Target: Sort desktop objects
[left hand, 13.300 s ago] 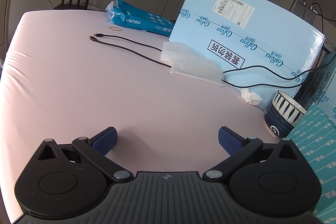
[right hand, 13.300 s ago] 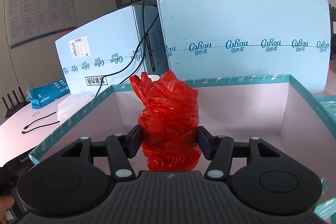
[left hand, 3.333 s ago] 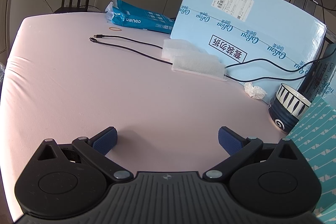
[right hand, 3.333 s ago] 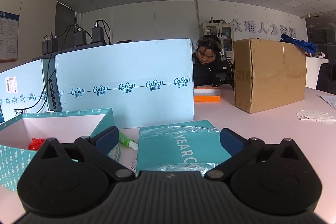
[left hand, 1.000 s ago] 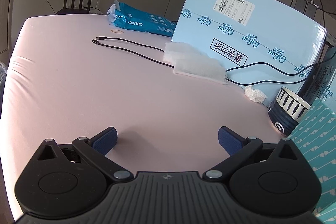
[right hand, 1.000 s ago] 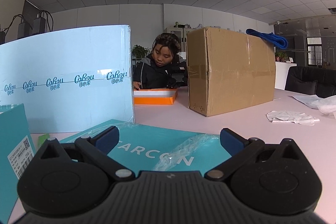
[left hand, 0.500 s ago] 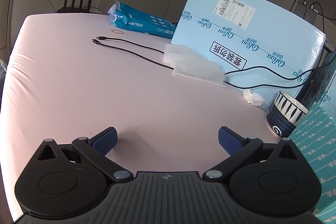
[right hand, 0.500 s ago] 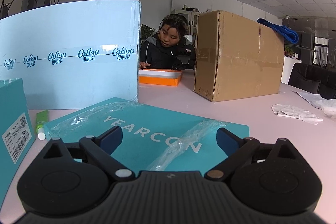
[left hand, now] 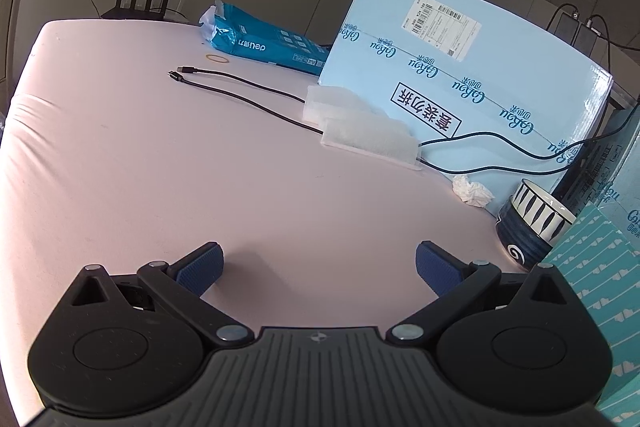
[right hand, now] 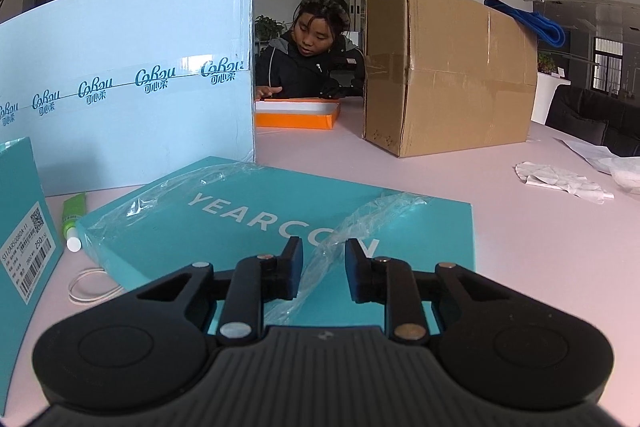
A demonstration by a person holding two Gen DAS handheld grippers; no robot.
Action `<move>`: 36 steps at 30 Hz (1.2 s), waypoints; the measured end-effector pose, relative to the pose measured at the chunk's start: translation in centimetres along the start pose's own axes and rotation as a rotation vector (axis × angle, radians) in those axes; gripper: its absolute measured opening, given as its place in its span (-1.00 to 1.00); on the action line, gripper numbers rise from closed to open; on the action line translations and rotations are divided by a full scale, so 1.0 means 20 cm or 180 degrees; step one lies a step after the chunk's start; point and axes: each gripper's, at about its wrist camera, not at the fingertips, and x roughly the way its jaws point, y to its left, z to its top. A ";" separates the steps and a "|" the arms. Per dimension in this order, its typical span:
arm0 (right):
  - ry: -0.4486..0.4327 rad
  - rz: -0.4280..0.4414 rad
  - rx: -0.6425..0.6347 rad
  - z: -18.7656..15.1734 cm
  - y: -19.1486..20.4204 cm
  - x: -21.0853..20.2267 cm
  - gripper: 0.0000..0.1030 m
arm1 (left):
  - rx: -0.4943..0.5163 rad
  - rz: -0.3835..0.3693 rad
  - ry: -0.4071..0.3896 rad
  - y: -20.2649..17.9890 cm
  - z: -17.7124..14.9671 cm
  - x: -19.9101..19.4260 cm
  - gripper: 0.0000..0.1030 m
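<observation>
Right gripper (right hand: 322,263) jaws just closing on crinkled clear plastic wrap (right hand: 320,259) lying atop teal box lid (right hand: 280,223) on counter (right hand: 540,227); left gripper (left hand: 319,265) jaws wide open, empty, over bare counter.

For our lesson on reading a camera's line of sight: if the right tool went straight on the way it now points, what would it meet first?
The right tool would most likely meet the crinkled clear plastic wrap lying on the teal YEARCON box lid; its jaws have just been closing with the wrap between them. Whether they already pinch it is unclear.

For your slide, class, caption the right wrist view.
Right gripper, jaws just closing, pinches clear plastic wrap on the teal YEARCON box.
</observation>
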 end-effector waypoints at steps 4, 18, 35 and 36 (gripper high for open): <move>-0.0005 -0.0033 -0.0014 0.00 0.00 -0.02 -0.55 | 0.0000 -0.0027 0.0002 0.00 0.00 0.00 1.00; 0.0032 -0.0388 -0.0139 -0.03 -0.19 -0.14 -0.60 | 0.0006 0.0002 -0.0015 0.00 0.00 0.00 1.00; -0.0004 -0.0447 0.0180 -0.06 -0.41 -0.17 -0.42 | 0.0026 -0.0159 -0.0247 -0.01 0.00 -0.07 1.00; -0.0009 -0.0420 0.0178 -0.06 -0.41 -0.17 -0.24 | 0.0063 -0.0183 -0.0306 -0.02 0.00 -0.09 1.00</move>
